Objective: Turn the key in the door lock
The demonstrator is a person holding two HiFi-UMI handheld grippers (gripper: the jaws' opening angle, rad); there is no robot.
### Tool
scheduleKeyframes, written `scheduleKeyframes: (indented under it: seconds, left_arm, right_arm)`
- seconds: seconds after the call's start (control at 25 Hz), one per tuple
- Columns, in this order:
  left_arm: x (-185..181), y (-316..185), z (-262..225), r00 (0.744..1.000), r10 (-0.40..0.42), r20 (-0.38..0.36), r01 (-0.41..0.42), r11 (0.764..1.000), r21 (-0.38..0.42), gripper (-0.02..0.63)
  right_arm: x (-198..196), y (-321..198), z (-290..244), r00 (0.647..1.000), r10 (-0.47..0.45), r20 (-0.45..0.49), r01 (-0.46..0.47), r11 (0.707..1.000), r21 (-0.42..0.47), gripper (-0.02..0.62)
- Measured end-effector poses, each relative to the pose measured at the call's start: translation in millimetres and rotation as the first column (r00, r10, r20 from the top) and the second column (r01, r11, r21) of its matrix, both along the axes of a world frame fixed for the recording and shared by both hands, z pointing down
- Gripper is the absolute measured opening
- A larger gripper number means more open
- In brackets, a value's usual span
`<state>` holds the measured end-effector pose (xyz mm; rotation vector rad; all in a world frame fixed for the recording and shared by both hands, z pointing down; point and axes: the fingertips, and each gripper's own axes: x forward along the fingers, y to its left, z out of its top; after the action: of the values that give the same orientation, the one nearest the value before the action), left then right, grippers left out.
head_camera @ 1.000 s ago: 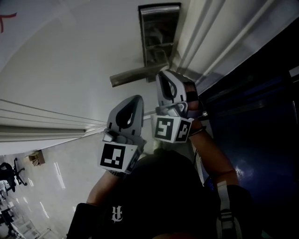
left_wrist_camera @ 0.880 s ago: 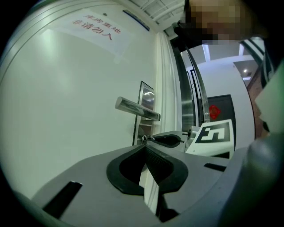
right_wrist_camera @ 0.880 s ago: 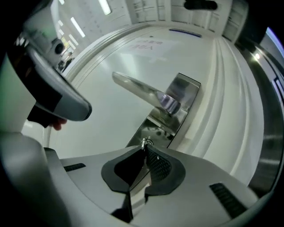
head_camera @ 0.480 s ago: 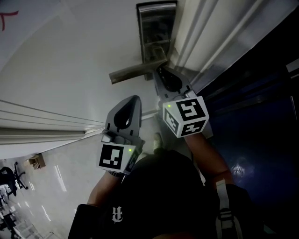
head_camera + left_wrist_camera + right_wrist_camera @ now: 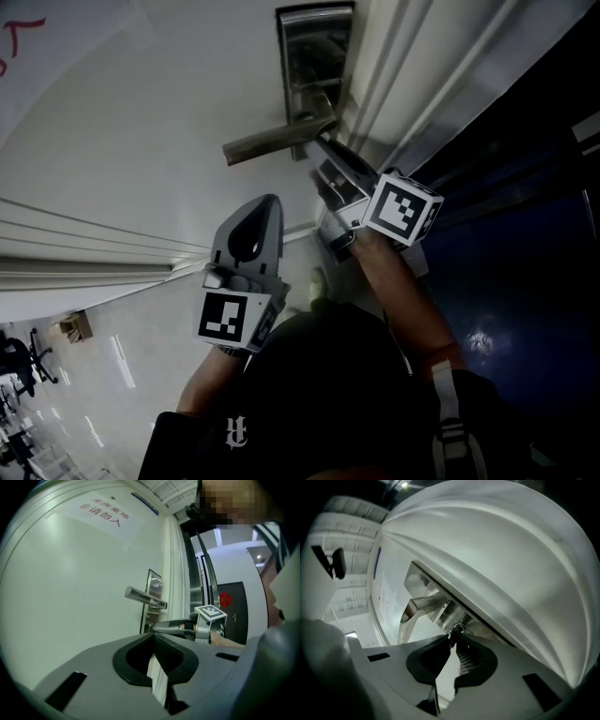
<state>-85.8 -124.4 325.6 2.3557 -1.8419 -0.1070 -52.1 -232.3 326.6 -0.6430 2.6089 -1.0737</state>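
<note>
We see the right hand-held gripper (image 5: 452, 639) with its jaws clamped on the key (image 5: 457, 629), which sits at the lock plate (image 5: 314, 66) just beside the lever handle (image 5: 277, 141). The left hand-held gripper (image 5: 153, 637) has its jaws pressed together on nothing and is held off the door (image 5: 141, 122).

The grey right gripper (image 5: 323, 150) is being rolled over onto its side about its own long axis, and the small silver key (image 5: 452, 632) pinched at its jaw tips is being taken round with it. Its black-and-white marker cube (image 5: 403, 208) is being swung up and out to the right, while the person's right forearm (image 5: 398, 291) is being twisted along.
</note>
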Motion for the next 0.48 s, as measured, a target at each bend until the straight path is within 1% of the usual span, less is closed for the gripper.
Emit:
scheduleKeyframes:
  seconds: [0.12,0.24,0.32,0.4,0.48]
  left_arm:
    - [-1,0,0,1.000,-0.001,-0.004,0.001,1.000,-0.001,0.006]
    - [-1,0,1,1.000,-0.001,-0.006,0.001,1.000,-0.003,0.006]
    - [-1,0,1,1.000,0.000,-0.007,0.000,1.000,-0.002,0.006]
    - [-1,0,1,1.000,-0.001,-0.007,0.001,1.000,-0.001,0.006]
    - [-1,0,1,1.000,-0.002,-0.008,0.002,1.000,-0.002,0.006]
  right_arm:
    - [2,-2,2,0.995,-0.029,0.097,0.036,0.996,-0.081,0.031]
    - [5,-4,10,0.980,-0.027,0.197,0.069,0.976,-0.207,0.035]
    - [5,-4,12,0.961,-0.026,0.276,0.104,0.957,-0.272,0.038]
    - [5,-4,12,0.938,-0.024,0.347,0.141,0.938,-0.316,0.041]
    - [4,-3,12,0.905,-0.022,0.425,0.189,0.915,-0.357,0.041]
